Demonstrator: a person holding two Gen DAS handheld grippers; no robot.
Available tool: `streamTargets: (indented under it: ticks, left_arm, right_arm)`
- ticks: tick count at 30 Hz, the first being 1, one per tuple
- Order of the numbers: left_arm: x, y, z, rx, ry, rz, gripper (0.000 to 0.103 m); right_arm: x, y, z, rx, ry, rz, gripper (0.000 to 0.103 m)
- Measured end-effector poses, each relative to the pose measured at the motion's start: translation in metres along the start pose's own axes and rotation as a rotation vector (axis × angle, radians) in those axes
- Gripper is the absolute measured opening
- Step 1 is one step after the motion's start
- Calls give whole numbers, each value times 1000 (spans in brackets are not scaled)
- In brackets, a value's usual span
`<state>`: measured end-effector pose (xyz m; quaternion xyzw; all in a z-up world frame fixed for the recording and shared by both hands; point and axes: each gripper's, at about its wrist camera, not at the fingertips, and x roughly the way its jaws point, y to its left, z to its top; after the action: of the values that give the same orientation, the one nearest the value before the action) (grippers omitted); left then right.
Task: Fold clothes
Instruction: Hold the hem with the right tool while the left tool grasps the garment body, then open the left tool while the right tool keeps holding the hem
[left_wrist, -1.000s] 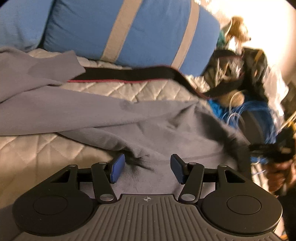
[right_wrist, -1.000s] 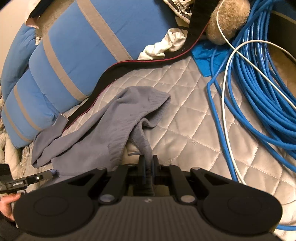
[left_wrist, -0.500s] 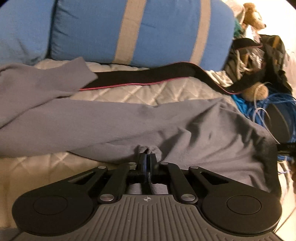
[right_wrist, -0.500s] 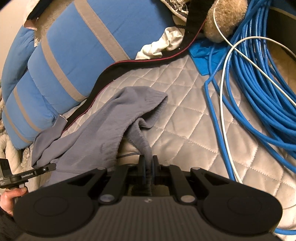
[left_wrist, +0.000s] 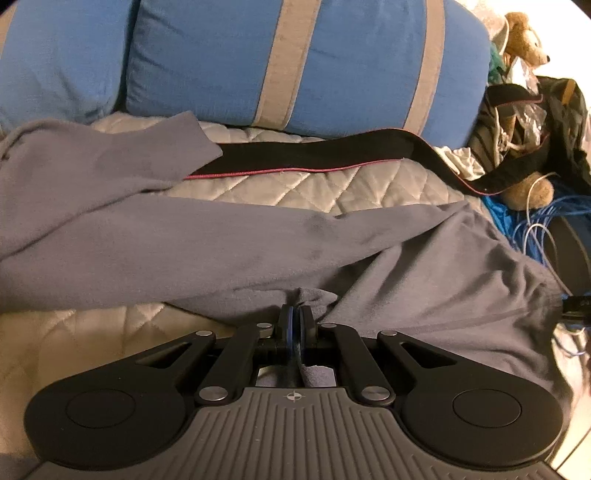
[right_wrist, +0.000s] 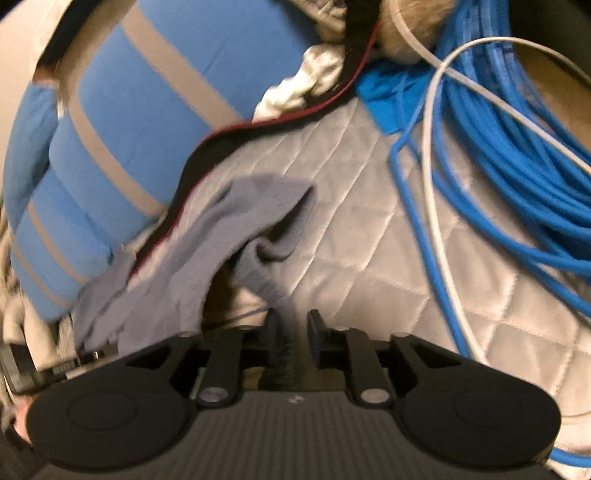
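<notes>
Grey garment lies spread across the quilted bed, one sleeve end reaching the bed's back edge by the blue pillows. Left gripper: fingers clenched on a pinch of the grey fabric near the bed's front edge. Right gripper: fingers opening, a ribbed strip of the garment hangs between them, pads off it. Black strap with red trim runs along the back edge. Blue cable coil sits on the bed's right side, plush toy at its far right corner.
</notes>
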<state>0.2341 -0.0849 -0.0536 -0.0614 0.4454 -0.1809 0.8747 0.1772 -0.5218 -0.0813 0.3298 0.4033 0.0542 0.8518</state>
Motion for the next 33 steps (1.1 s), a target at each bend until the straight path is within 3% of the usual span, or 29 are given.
streamTargets:
  ticks: [3, 6, 8, 13, 15, 21, 22, 25, 27, 30, 33]
  left_arm:
    - [-1, 0, -2, -3, -3, -20, 4]
    - [-1, 2, -3, -22, -1, -45, 4]
    - [-1, 3, -3, -36, 1, -64, 4]
    - [0, 3, -4, -44, 1, -70, 4]
    - [0, 3, -5, -49, 2, -74, 4]
    - [0, 4, -6, -41, 0, -79, 4]
    - [0, 4, -7, -41, 0, -80, 4]
    - [1, 6, -7, -43, 2, -84, 4]
    - [2, 5, -7, -42, 2, -83, 4]
    - [3, 5, -7, -43, 2, -83, 4]
    - [2, 5, -8, -41, 0, -85, 4]
  right_arm:
    - [-14, -8, 3, 44, -54, 40, 75]
    - [-21, -12, 7, 78, -64, 131, 81]
    - [-20, -4, 7, 26, -45, 156, 84]
    - [-6, 13, 3, -88, 29, 151, 86]
    - [2, 9, 4, -71, 42, 130, 86]
    - [15, -10, 3, -29, 60, 191, 85]
    - [15, -13, 4, -24, 60, 206, 83]
    - [18, -19, 6, -16, 58, 231, 59]
    - [20, -23, 6, -8, 69, 226, 36]
    - [22, -23, 2, -20, 81, 226, 21]
    - [19, -17, -2, -44, 72, 199, 14]
